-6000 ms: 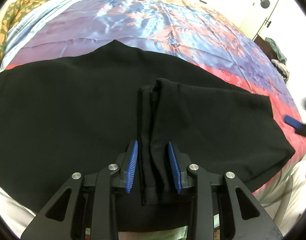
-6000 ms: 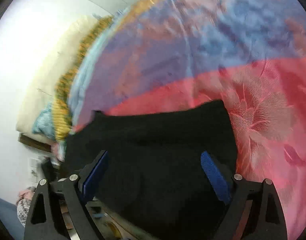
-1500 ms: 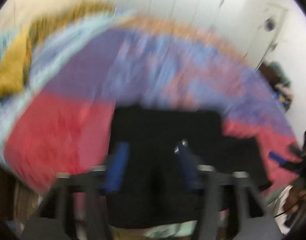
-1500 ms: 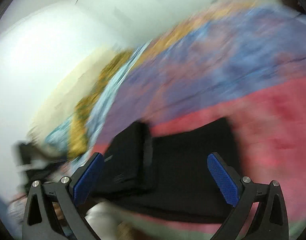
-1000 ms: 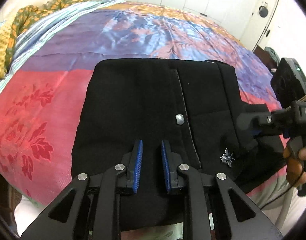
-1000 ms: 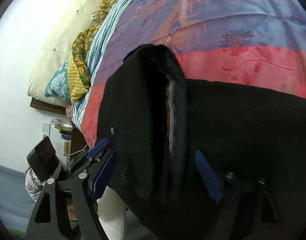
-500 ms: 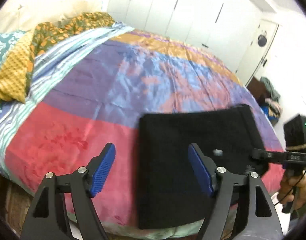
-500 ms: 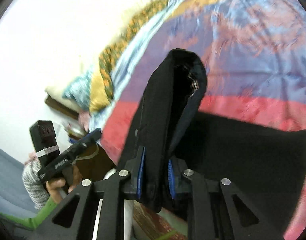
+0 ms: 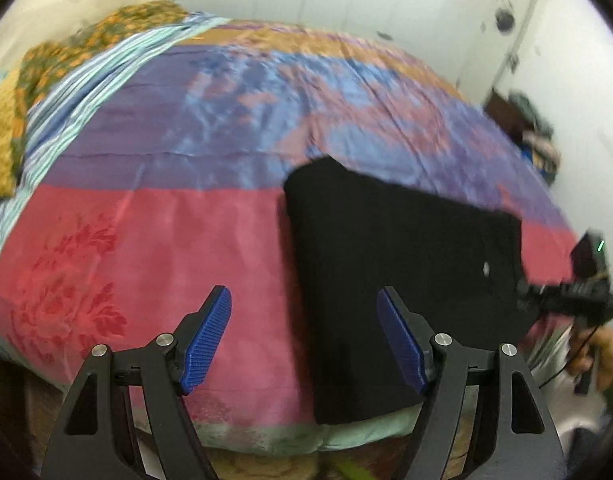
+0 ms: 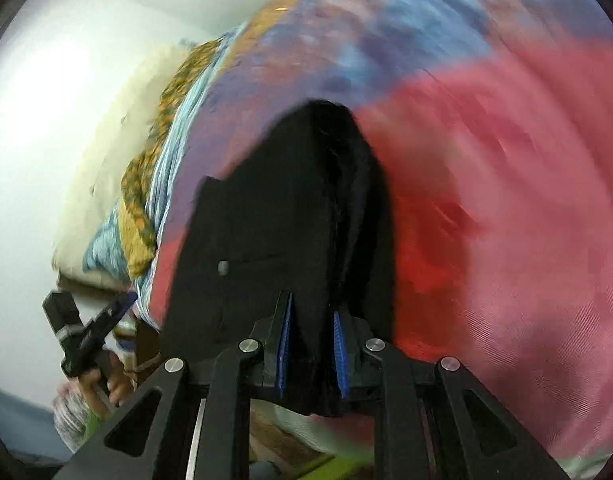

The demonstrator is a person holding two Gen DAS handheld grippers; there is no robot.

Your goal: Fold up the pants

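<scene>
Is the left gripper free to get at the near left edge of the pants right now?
Probably yes. The left gripper is open and empty, above the bedspread, and the black pants lie just ahead with nothing between. The right gripper is clamped on the opposite side.

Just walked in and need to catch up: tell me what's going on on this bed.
A person is folding black pants on a colourful bedspread, with a hand-held gripper in each hand. The right hand-held gripper is clamped on a folded edge of the pants and holds it up off the bed. The left hand-held gripper is open and empty above the bed's near edge. The pants are already folded into a compact rectangle.
</scene>
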